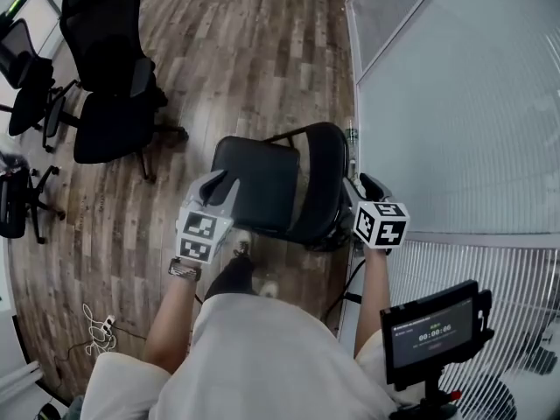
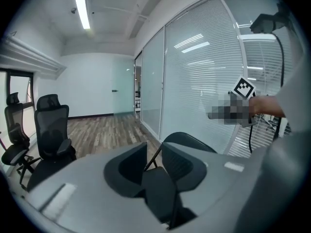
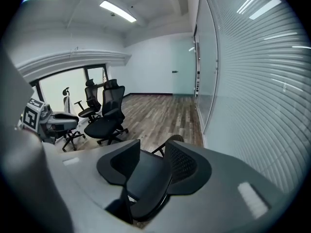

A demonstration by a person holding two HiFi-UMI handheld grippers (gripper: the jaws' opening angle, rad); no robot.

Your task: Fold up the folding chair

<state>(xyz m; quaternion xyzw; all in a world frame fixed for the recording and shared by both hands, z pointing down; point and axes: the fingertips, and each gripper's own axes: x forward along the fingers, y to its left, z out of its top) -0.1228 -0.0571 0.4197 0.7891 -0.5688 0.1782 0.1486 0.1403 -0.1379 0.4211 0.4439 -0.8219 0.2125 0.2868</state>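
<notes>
The folding chair [image 1: 262, 182] stands open. The left tool [image 1: 214, 185] and the right tool [image 1: 367, 185] are beside it, jaws apart, holding nothing. Next they should grab the seat and back.

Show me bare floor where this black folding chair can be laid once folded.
Widest bare patch: the wood-plank floor beyond the black folding chair, between the black mesh office chairs and the frosted glass wall. A smaller strip lies between it and the white cable. Crowded: the gap against the glass, and the office-chair corner.
</notes>
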